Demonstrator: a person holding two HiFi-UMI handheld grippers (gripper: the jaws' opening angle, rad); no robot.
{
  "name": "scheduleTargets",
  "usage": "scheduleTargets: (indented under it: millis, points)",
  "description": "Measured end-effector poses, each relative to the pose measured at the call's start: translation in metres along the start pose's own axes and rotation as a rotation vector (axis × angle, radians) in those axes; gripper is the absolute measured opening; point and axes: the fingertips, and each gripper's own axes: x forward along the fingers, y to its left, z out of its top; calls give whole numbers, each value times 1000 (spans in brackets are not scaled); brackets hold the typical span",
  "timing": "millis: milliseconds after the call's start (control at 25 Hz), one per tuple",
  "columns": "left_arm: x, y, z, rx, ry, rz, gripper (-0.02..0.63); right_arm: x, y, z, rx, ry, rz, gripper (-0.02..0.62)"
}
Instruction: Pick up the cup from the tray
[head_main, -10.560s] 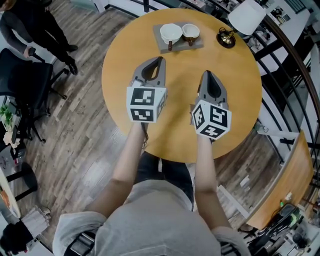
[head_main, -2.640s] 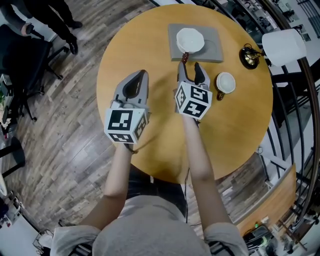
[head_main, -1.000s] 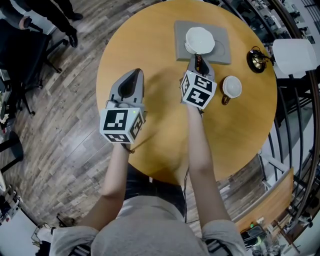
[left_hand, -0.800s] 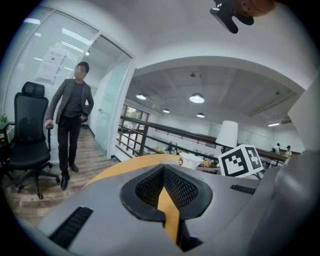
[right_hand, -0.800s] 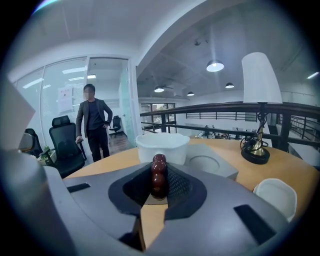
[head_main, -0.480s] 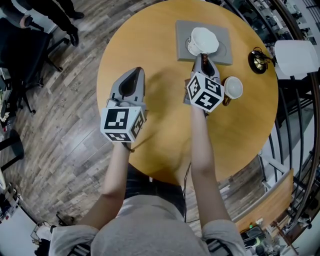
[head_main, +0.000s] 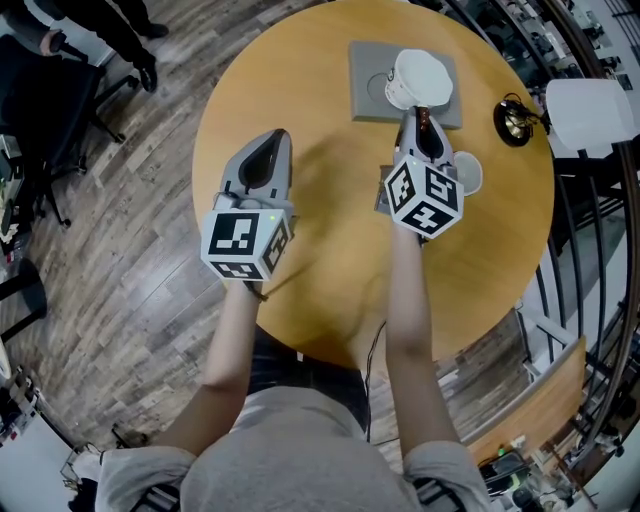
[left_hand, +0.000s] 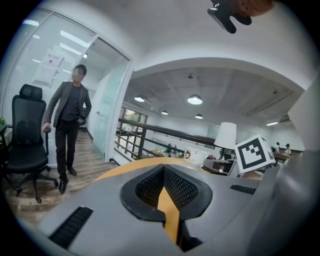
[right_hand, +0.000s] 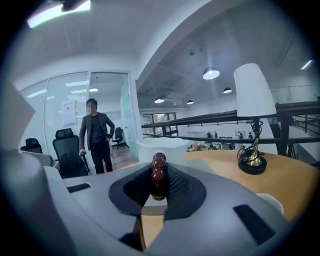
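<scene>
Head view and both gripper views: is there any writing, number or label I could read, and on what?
No text can be read anywhere.
Left marker cube, right marker cube: black-and-white square patterns, no letters.
Sheets on the glass wall: print too blurred to read.

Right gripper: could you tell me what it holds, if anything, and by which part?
The right gripper holds the cup by its dark handle, on which its jaws have just been closing.
</scene>
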Motion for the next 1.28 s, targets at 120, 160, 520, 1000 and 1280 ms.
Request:
scheduleTargets:
  millis: [120, 160, 520, 1000, 1280]
  points:
    - [0, -6, 3, 0, -5, -12, 6, -17, 0, 13, -21, -30, 6, 37]
    - [-1, -9, 4, -1, -8, -19, 6, -23, 0, 17, -25, -40, 8, 37]
    - [-7, -48, 9, 8, -20, -84, 6, -84, -22, 20, -38, -64, -11, 37]
    - [-10, -69, 0, 26, -1, -111, 6, -116, -18, -58, 10, 52, -14, 37]
    - [-15, -63, -3, 16, 3, -101, 6, -110, -10, -90, 14, 123, 9, 37]
